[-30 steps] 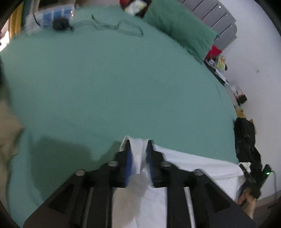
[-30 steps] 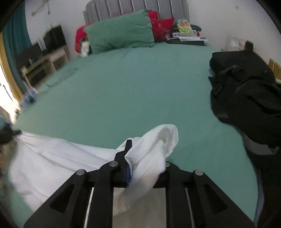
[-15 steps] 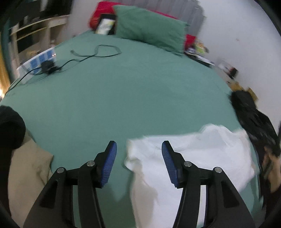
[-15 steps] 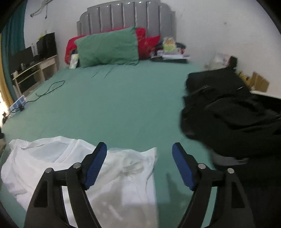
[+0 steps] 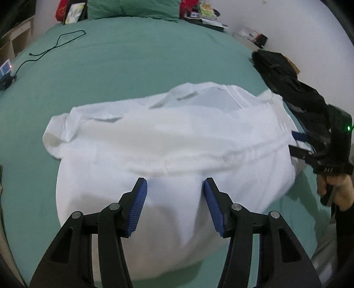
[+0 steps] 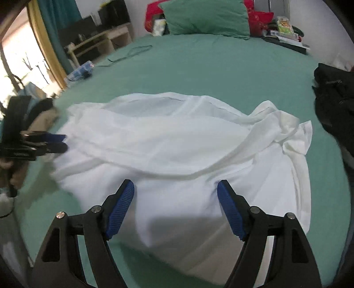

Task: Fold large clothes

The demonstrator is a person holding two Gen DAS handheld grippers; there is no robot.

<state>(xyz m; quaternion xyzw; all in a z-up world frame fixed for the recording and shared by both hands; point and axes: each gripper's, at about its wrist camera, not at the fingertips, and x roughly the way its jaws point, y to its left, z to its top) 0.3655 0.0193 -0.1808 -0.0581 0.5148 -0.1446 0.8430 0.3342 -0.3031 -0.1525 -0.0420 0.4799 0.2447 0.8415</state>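
A large white garment (image 5: 168, 141) lies spread and rumpled on the green bed (image 5: 137, 57); it also shows in the right wrist view (image 6: 172, 141), with a bunched sleeve (image 6: 292, 133) at its right end. My left gripper (image 5: 174, 183) is open and empty, just above the garment's near part. My right gripper (image 6: 176, 185) is open and empty, wider, over the garment's near edge. Each gripper shows at the other view's side, the right one (image 5: 301, 144) and the left one (image 6: 50, 144).
A black pile of clothes (image 5: 287, 77) lies at the bed's right edge, also in the right wrist view (image 6: 334, 106). A beige garment (image 6: 42, 119) lies at the left. A black cable (image 5: 55, 44), a green pillow (image 6: 205, 17) and red cushions lie at the bed's far end.
Both grippers let go of the white garment, opened and drew back. The garment dropped and now lies spread on the bed.
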